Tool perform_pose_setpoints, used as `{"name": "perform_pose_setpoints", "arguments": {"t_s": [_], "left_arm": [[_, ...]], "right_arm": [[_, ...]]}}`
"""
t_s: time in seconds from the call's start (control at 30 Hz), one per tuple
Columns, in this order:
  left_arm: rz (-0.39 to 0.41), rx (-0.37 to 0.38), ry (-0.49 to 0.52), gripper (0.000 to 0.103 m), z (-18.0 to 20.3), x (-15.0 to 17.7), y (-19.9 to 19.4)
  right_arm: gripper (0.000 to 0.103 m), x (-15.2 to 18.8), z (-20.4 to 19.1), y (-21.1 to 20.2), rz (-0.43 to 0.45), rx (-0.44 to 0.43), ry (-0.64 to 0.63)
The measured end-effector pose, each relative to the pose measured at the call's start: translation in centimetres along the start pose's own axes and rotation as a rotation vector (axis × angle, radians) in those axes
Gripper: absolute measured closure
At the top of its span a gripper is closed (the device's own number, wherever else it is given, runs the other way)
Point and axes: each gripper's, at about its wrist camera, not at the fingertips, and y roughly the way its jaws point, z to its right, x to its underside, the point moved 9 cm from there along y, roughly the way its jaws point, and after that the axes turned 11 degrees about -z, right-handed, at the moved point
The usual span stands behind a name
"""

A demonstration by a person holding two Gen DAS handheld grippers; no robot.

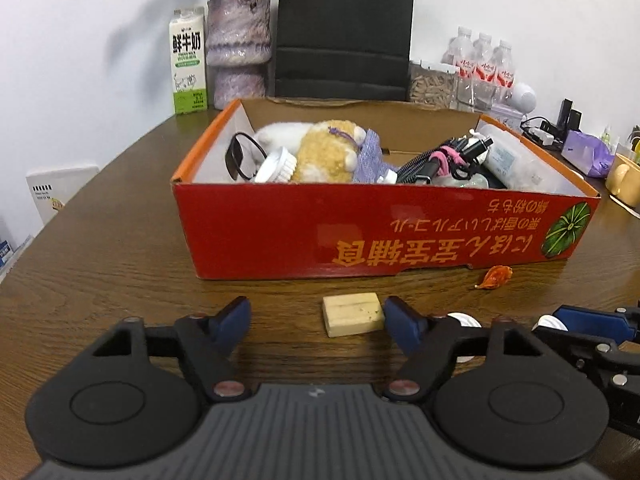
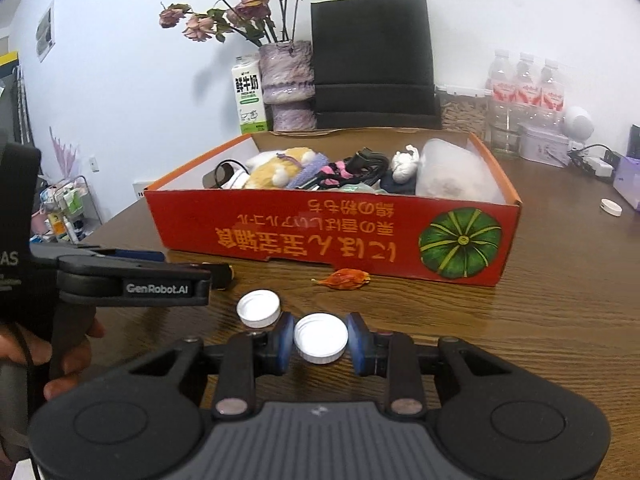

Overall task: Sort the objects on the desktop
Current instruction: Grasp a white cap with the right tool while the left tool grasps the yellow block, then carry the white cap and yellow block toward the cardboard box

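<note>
The red cardboard box (image 1: pixel 384 232), already loaded with a plush toy, cables and a brush, is judged the sorting bin. Before its front wall, the right gripper (image 2: pixel 321 340) is clamped on a white bottle cap (image 2: pixel 321 338). The left gripper (image 1: pixel 316 314) stands partly open, with nothing gripped, around a tan eraser-like block (image 1: pixel 353 314), its right pad apparently touching.

On the table (image 2: pixel 560 300) a bottle cap (image 2: pixel 320 339) lies before the cardboard box (image 2: pixel 320 236), a second cap (image 2: pixel 258 308) just left, a wooden block (image 1: pixel 353 314) farther left.
</note>
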Motion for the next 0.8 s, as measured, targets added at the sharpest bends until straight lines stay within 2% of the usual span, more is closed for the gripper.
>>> {"name": "perform_pose_setpoints", "arguments": {"t_s": [0.1,0.17,0.6,0.8], "left_arm": [[0.003,-0.001,0.007,0.043,0.2,0.0,0.0],[0.008,-0.007,0.014,0.069,0.4,-0.1,0.0],[0.041,-0.02,0.034,0.07,0.9,-0.3,-1.0],[0.118,0.005,0.052,0.07,1.2,-1.2,-3.4]], "right_arm": [[0.076,0.0,0.0,0.1,0.002,-0.001,-0.001],[0.076,0.0,-0.1,0.1,0.003,-0.003,-0.002],[0.076,-0.4,-0.2,-0.4,0.027,-0.005,-0.005],[0.076,-1.9,-0.4,-1.2,0.063,-0.007,-0.017]]}}
